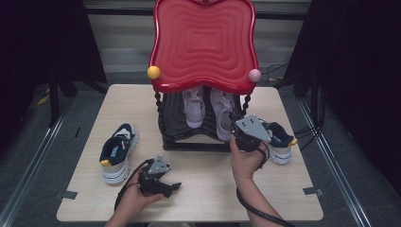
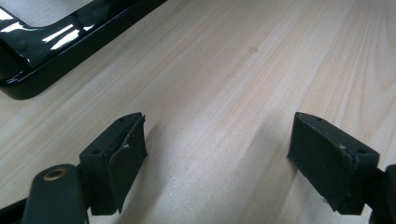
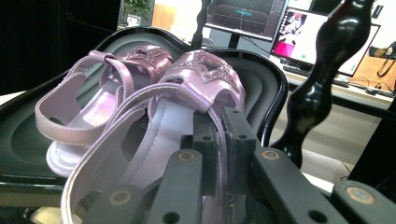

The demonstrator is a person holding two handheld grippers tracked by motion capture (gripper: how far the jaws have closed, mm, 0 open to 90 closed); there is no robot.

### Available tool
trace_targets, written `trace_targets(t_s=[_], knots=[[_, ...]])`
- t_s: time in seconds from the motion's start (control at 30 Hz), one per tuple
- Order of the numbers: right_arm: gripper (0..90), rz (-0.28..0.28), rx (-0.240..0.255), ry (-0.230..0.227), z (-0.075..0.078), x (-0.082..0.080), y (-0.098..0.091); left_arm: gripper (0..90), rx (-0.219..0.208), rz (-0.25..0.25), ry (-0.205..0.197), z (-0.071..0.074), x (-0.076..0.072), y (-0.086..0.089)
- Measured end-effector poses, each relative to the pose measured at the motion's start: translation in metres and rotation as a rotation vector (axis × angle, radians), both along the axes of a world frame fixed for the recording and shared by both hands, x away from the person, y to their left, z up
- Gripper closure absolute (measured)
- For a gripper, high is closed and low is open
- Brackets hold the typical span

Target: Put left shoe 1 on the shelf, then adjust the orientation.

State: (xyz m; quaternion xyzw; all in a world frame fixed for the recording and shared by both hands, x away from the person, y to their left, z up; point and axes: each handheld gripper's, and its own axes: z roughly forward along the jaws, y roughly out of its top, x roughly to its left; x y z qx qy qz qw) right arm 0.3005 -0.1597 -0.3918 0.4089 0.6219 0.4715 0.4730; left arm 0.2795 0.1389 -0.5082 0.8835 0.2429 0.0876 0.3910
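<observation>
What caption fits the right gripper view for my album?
Right gripper shut on the heel strap of a pink sandal on the black shelf.

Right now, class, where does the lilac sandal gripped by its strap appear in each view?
High view: lilac sandal, right of the pair, centre, on the black tray.
Right gripper view: centre, strap between the shut jaws.
Left gripper view: tray corner, top left.
Shared landmark: the black tray.
</observation>
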Motion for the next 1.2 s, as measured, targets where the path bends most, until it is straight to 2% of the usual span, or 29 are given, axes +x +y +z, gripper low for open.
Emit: trace_targets(t_s=[0.6,0.8,1.0,1.03,1.2], knots=[[84.7,-0.028,-0.012,-0.02,0.004,0.012,0.011,18.4,-0.003,-0.001,-0.003,0.0,0.0,0.0],[84.7,-0.051,-0.035,-0.04,0.004,0.015,0.016,18.3,-0.002,-0.001,0.0,0.0,0.0,0.0],[84.6,-0.073,-0.059,-0.034,0.001,0.022,0.022,18.0,0.002,-0.002,-0.002,0.0,0.0,0.0],[84.5,-0.08,-0.055,-0.034,0.001,0.023,0.023,18.0,0.014,-0.011,-0.004,0.0,0.0,0.001],[84.5,-0.084,-0.049,-0.033,-0.001,0.028,0.027,17.8,0.013,-0.011,-0.004,0.0,0.0,0.0]])
